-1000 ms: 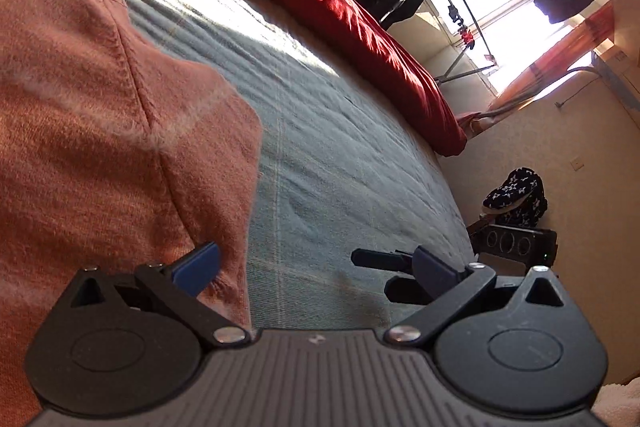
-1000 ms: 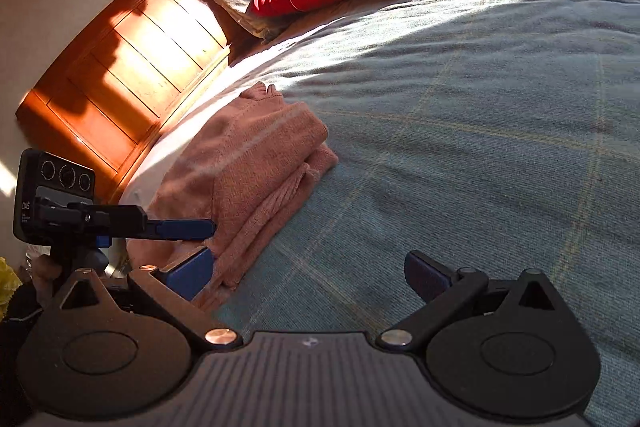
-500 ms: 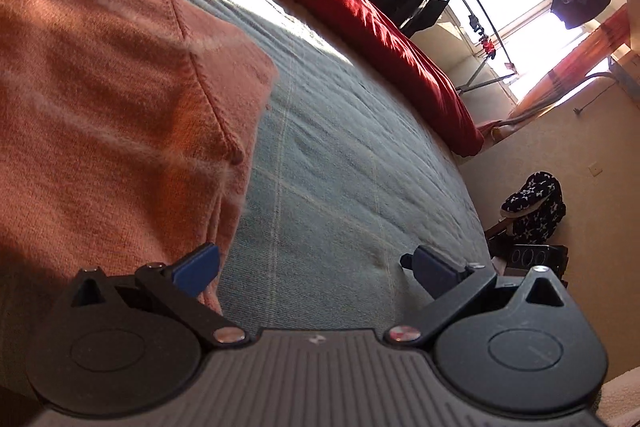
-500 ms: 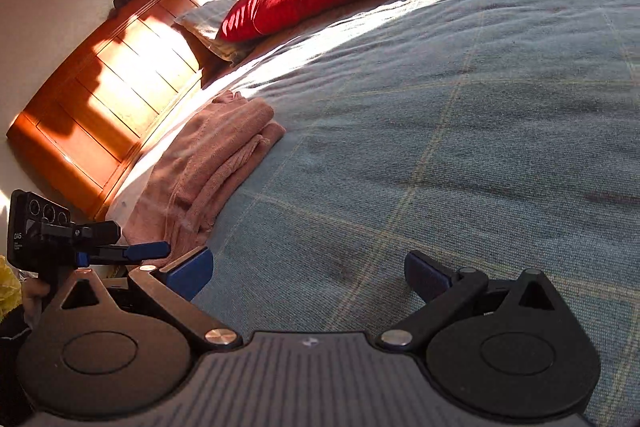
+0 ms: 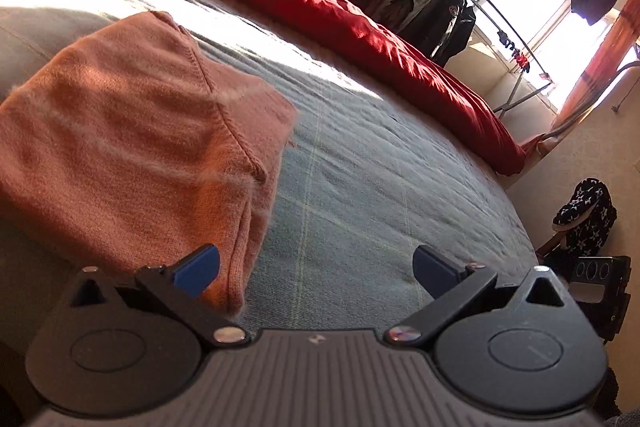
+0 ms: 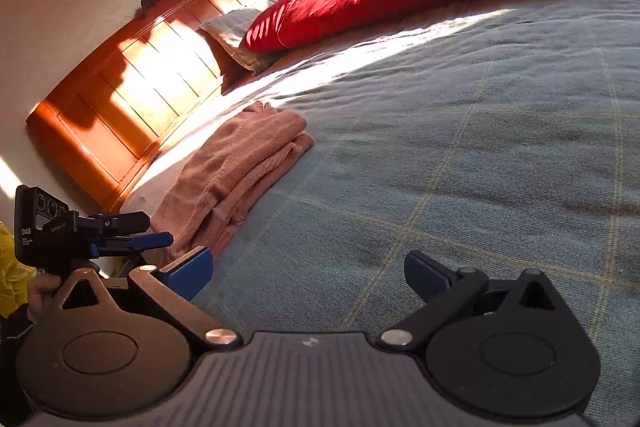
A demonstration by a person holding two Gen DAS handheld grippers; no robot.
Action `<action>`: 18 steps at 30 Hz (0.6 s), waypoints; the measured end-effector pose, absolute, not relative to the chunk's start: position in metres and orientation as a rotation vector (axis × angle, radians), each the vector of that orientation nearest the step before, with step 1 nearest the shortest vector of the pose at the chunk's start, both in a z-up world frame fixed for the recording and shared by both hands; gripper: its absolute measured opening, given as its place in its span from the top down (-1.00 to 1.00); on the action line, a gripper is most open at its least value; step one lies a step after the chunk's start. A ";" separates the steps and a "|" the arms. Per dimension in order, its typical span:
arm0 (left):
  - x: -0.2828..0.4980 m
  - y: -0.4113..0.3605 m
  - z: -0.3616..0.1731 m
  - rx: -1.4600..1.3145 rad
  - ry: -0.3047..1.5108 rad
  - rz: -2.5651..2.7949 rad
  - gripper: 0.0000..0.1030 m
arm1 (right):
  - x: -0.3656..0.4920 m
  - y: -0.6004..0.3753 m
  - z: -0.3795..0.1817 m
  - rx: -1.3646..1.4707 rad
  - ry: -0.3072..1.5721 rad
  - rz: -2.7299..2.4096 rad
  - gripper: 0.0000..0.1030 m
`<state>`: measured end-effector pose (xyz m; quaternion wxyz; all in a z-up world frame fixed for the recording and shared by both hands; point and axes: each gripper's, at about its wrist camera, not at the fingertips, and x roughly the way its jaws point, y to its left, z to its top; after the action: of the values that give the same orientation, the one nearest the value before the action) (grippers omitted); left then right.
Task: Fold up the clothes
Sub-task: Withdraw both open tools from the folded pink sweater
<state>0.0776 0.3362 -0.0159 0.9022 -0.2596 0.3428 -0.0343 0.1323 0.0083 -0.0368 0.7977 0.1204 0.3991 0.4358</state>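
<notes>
Both your left gripper (image 5: 316,269) and right gripper (image 6: 308,273) gape wide, holding nothing. You've pulled back from the folded sweater (image 5: 132,143), now lying alone on the blanket (image 6: 460,155); this piece looks finished.

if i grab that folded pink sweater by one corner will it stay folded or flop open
It will probably flop open: the pink sweater looks like soft fuzzy knit, and its loose layers sag at the edges. It likely slides little, since the blue blanket is textured too. Supporting it from both sides with the open left hand-held gripper and right hand-held gripper seems safer.
</notes>
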 end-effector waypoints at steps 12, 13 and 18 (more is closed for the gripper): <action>0.067 0.452 -0.059 -0.568 0.779 0.406 -0.97 | 0.130 0.021 -0.052 0.190 0.902 0.941 -1.00; 0.064 0.458 -0.062 -0.581 0.793 0.432 -0.95 | 0.132 0.021 -0.054 0.192 0.904 0.939 -1.00; 0.065 0.463 -0.028 -0.600 0.654 0.332 -0.98 | 0.138 0.036 -0.061 0.183 0.912 0.955 -1.00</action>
<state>0.0649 0.4632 -0.0281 0.8898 -0.2890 0.3149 0.1600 0.1384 0.0359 -0.0608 0.7859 0.0847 0.4230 0.4430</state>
